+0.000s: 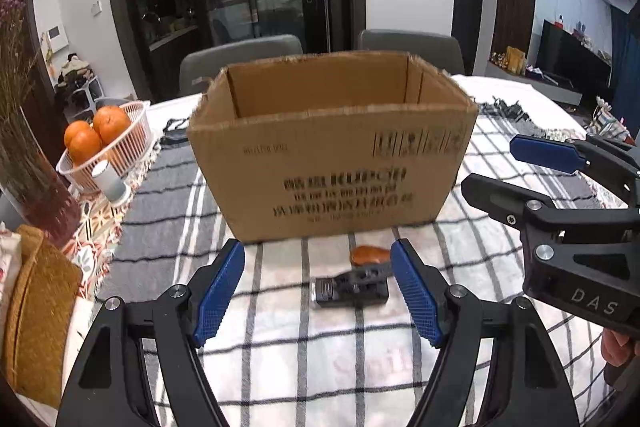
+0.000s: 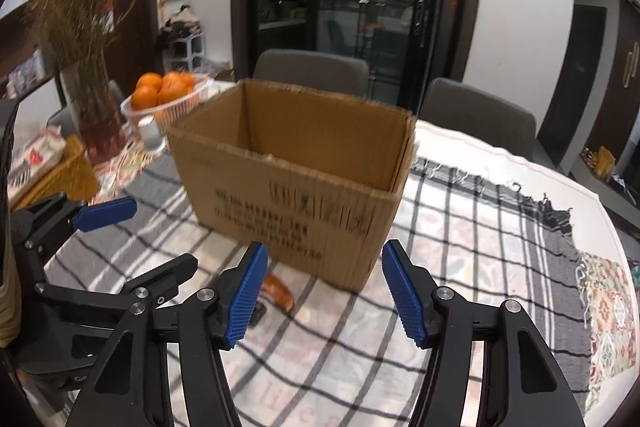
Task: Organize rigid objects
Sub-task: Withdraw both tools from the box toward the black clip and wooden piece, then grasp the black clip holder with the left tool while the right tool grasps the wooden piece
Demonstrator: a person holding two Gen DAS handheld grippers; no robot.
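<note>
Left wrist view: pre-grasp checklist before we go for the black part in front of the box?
1. Left gripper open: ok, fingers spread wide, nothing between them.
2. Black part in line with the left gripper: ok, it lies on the checked cloth roughly between the fingers, ahead of them.
3. Orange object apart from the black part: cannot tell, they sit very close and may touch.
4. Cardboard box open and upright: ok, top open; its contents cannot be seen.
5. Right gripper out of the way: ok, open, off to the right side.
</note>
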